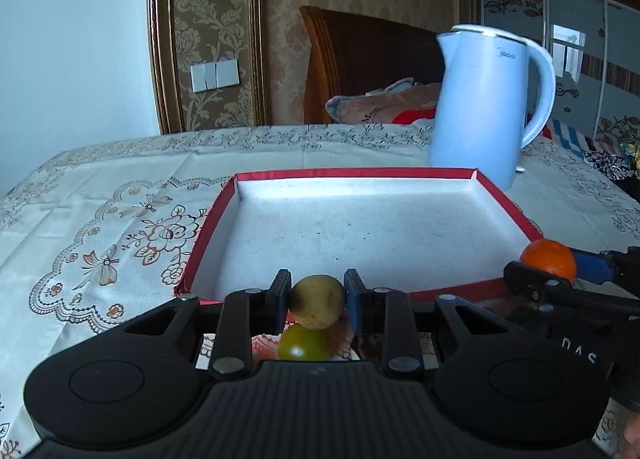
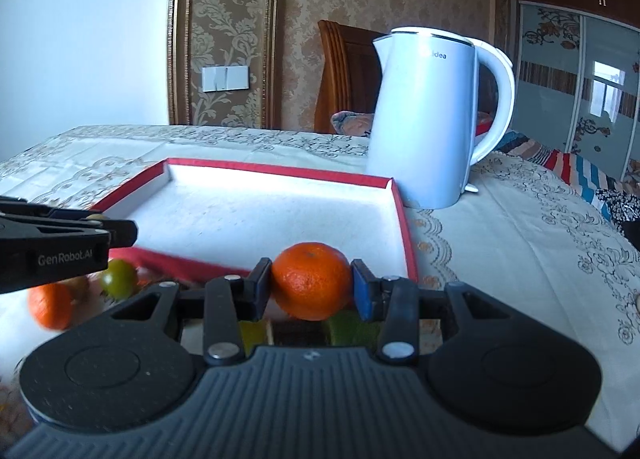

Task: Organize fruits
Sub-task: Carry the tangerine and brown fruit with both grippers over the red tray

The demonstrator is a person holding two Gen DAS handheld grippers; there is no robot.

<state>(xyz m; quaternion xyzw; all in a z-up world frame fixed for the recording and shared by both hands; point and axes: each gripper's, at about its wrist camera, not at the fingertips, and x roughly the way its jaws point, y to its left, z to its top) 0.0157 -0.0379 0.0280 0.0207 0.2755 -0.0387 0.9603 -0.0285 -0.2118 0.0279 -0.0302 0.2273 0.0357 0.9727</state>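
Left wrist view: your left tongs (image 1: 318, 301) are clamped on a yellowish fruit (image 1: 317, 301); ahead lies the box (image 1: 208, 235), holding nothing; a green fruit (image 1: 304, 343) waits below.
Right wrist view: your right tongs (image 2: 312, 285) pinch an orange (image 2: 312, 279); another orange (image 2: 50, 305) remains left. Nothing is boxed yet.

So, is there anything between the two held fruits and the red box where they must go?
Nothing visible. The left gripper holds a yellowish fruit and the right gripper an orange, both at the near rim of the empty red box.
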